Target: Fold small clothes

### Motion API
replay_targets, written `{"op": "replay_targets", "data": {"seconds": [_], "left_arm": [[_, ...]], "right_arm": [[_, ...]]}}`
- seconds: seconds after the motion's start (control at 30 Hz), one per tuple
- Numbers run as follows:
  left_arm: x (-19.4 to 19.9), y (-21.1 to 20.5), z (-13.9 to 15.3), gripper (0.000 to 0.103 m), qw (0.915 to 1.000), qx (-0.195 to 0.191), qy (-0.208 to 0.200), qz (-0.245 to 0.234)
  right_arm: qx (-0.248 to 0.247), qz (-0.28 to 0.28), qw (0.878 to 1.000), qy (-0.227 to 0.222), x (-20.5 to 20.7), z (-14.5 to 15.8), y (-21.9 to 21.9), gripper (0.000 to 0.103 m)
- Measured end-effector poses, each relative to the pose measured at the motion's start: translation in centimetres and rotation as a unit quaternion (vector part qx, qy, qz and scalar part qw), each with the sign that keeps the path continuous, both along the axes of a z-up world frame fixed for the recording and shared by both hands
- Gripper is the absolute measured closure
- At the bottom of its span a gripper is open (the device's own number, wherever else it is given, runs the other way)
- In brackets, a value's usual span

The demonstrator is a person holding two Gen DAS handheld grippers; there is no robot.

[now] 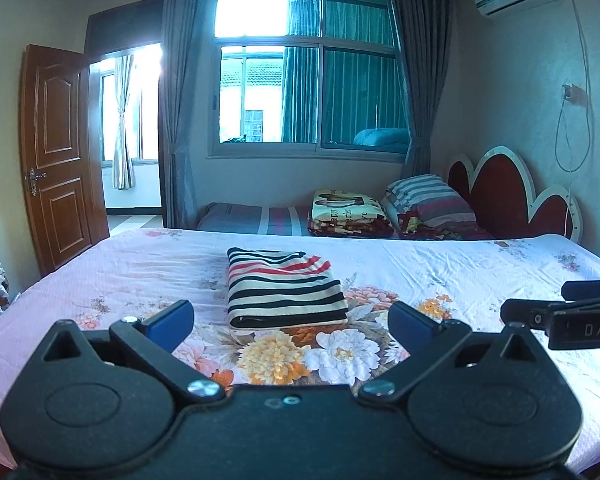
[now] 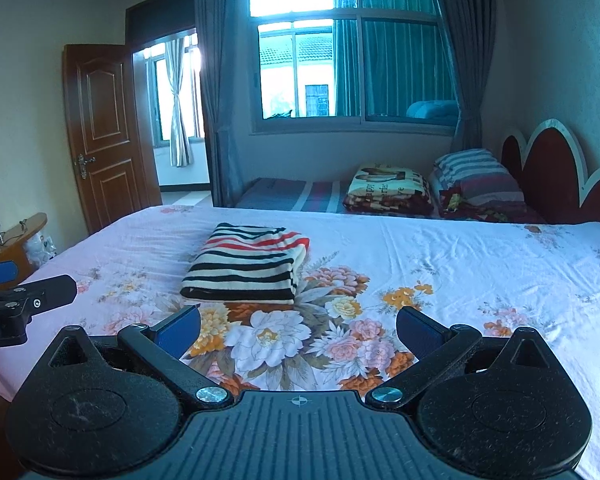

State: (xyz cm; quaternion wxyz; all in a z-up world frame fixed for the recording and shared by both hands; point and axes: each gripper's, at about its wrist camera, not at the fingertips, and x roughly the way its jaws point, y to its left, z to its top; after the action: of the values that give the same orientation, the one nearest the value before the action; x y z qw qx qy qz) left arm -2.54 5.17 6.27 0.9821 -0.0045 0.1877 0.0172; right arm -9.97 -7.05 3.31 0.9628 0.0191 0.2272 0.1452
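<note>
A folded garment with black, cream and red stripes (image 1: 284, 286) (image 2: 246, 266) lies flat on the floral bed sheet (image 1: 440, 268) (image 2: 440, 256). My left gripper (image 1: 290, 322) hovers just in front of it, open, with nothing between its blue-padded fingers. My right gripper (image 2: 298, 330) is also open and empty, a little nearer than the garment and to its right. The right gripper's side shows at the right edge of the left wrist view (image 1: 572, 312); the left gripper's side shows at the left edge of the right wrist view (image 2: 20, 300).
A second bed behind holds a folded blanket (image 1: 348, 210) (image 2: 388, 190) and striped pillows (image 1: 428, 200) before a red headboard (image 1: 508, 196). An open wooden door (image 1: 56, 152) (image 2: 104, 136) stands at left. A small wooden table (image 2: 16, 240) sits by the bed's left edge.
</note>
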Motion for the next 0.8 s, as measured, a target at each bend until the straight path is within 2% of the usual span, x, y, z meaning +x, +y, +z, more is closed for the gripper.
{"op": "replay_targets", "data": {"seconds": [0.8], "left_arm": [[0.01, 0.43, 0.27, 0.001, 1.0000, 0.003, -0.006, -0.005]], "right_arm": [[-0.003, 0.007, 1.000, -0.001, 0.25, 0.19, -0.12, 0.000]]}}
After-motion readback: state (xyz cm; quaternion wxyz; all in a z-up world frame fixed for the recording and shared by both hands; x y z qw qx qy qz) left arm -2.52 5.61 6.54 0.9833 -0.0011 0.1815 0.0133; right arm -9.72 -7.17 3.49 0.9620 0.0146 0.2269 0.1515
